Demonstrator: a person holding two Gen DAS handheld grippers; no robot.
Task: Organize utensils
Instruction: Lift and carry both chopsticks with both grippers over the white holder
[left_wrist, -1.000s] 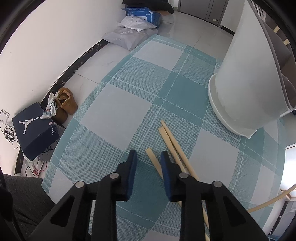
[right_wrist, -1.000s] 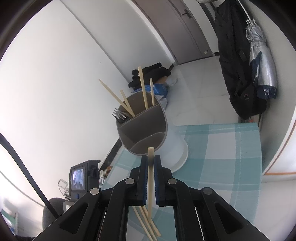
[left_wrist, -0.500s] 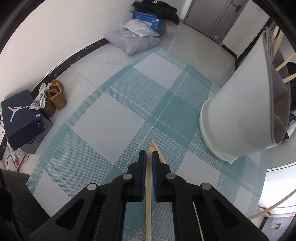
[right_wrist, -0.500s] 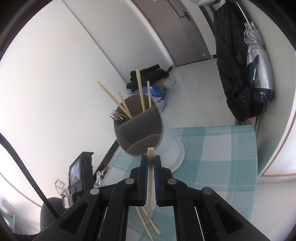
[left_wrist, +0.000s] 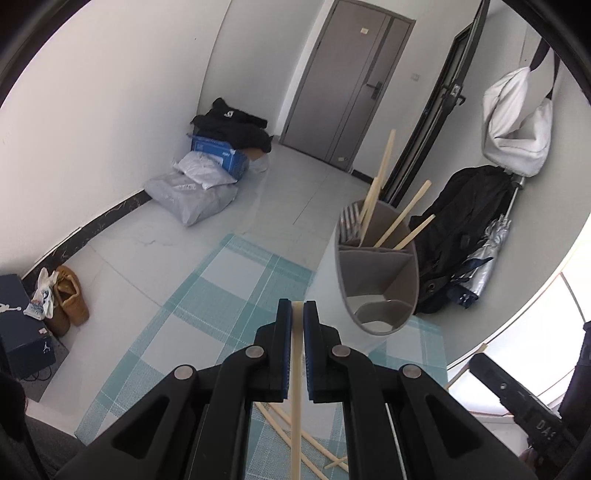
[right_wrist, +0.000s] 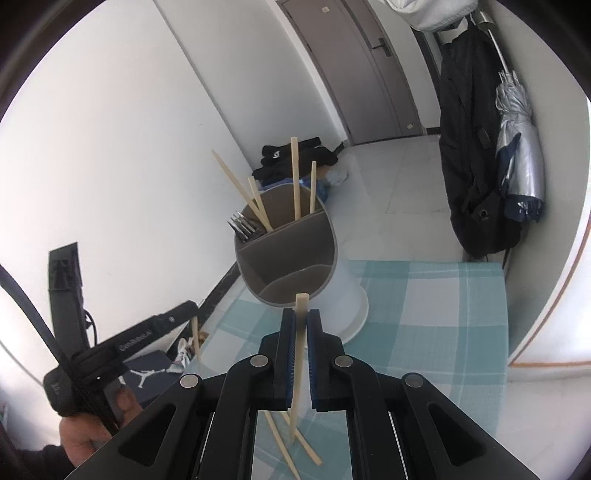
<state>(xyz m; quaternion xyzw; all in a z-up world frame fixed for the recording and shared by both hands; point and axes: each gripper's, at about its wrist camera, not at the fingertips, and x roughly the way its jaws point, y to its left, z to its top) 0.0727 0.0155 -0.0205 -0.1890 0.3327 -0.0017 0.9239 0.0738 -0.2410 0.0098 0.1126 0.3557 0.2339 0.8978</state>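
We are holding one chopstick in each gripper, near the holder.

The left gripper (left_wrist: 297, 314) is clamping a chopstick (left_wrist: 296, 387), and the right gripper (right_wrist: 301, 321) is clamping another chopstick (right_wrist: 298, 354). The utensil holder (right_wrist: 295, 254) is standing on the checked mat (right_wrist: 424, 306) just beyond, with chopsticks and forks (right_wrist: 242, 225) in its far compartments. Loose chopsticks (right_wrist: 295, 439) are lying on the mat below.

A table covered with a teal and white checked woven cloth (right_wrist: 424, 306) carries a white round utensil holder with grey dividers (right_wrist: 347, 299). Near it, several loose pale wooden chopsticks (right_wrist: 291, 454) lie crossed on the cloth.
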